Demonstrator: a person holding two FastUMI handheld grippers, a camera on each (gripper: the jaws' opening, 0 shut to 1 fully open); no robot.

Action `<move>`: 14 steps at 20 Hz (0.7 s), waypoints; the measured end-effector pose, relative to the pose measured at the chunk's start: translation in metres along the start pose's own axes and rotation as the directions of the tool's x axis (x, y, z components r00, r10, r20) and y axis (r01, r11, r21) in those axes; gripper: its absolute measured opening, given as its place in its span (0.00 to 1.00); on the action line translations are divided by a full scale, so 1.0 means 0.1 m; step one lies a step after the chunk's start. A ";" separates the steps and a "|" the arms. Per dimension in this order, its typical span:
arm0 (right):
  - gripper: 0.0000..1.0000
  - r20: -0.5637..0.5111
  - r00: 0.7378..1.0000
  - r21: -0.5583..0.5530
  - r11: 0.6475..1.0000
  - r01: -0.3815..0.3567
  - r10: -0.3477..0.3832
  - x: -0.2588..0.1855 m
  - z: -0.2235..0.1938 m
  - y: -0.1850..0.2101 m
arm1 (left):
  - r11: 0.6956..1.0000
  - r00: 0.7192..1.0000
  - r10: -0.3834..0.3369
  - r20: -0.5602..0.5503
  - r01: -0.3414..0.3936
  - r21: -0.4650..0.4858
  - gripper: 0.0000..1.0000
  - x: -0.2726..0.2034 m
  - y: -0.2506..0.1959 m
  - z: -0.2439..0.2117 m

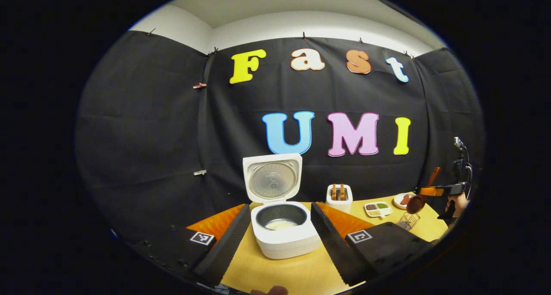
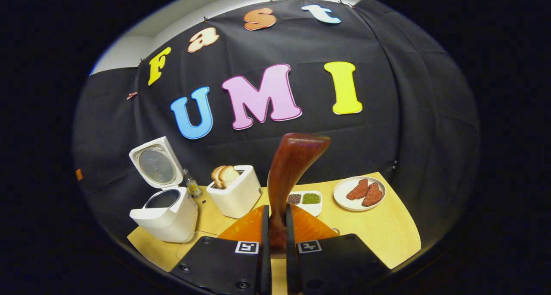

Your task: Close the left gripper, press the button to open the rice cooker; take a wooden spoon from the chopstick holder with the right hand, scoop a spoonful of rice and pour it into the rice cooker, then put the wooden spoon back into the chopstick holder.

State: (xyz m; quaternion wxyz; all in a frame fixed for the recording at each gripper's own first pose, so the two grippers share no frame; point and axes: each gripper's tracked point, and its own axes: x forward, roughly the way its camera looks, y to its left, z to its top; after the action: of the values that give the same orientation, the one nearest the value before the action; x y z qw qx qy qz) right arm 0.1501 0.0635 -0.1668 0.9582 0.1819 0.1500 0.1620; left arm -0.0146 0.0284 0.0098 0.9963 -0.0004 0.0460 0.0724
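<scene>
With the spoon (image 2: 287, 174) clamped upright in the right gripper (image 2: 275, 239), the holder (image 1: 408, 221) is seen just below it; left gripper (image 1: 280, 239) is spread apart, cooker (image 1: 284, 230) lid-up beyond, rice inside.

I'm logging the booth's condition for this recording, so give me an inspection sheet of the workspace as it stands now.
Surface: light wooden table, no spills seen.
Job's things: rice cooker lid up, rice in the pot; wooden spoon gripped by its handle; wire chopstick holder at the table's right.
Clutter: toaster with bread, divided dish of grains, plate with two reddish pieces, small bottle.
Grippers: left tool open, flanking the cooker; right tool shut on the spoon.
Cables: thin cord beside the cooker.
Surroundings: black cloth wall.
</scene>
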 end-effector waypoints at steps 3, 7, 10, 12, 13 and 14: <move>0.18 -0.022 0.999 -0.058 0.998 -0.026 0.024 -0.02 -0.26 0.56 | 0.999 0.999 -0.034 -0.004 0.034 -0.004 0.96 0.12 0.26 -0.05; 0.18 -0.085 0.996 -0.157 0.988 0.002 -0.015 0.10 -0.74 0.90 | 0.998 0.998 -0.062 -0.021 0.062 -0.024 0.96 0.24 0.56 -0.18; 0.18 -0.128 0.989 -0.273 0.961 0.037 -0.074 0.26 -1.07 0.92 | 0.997 0.997 -0.068 -0.031 0.068 -0.020 0.96 0.34 0.75 -0.23; 0.18 -0.150 0.983 -0.336 0.940 0.052 -0.108 0.37 -1.26 0.89 | 0.997 0.997 -0.070 -0.035 0.069 -0.027 0.97 0.39 0.83 -0.25; 0.18 -0.164 0.979 -0.349 0.935 0.054 -0.117 0.41 -1.35 0.88 | 0.997 0.997 -0.070 -0.036 0.069 -0.028 0.97 0.42 0.85 -0.27; 0.18 -0.177 0.975 -0.359 0.931 0.062 -0.133 0.44 -1.42 0.85 | 0.997 0.997 -0.072 -0.037 0.071 -0.027 0.97 0.44 0.87 -0.28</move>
State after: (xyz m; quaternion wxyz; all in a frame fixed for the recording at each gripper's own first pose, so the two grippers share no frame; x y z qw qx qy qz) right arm 0.1189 0.1969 -0.2692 0.9624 -0.0166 0.2221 0.1556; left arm 0.0135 0.1203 -0.0212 0.9971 -0.0163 0.0640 0.0370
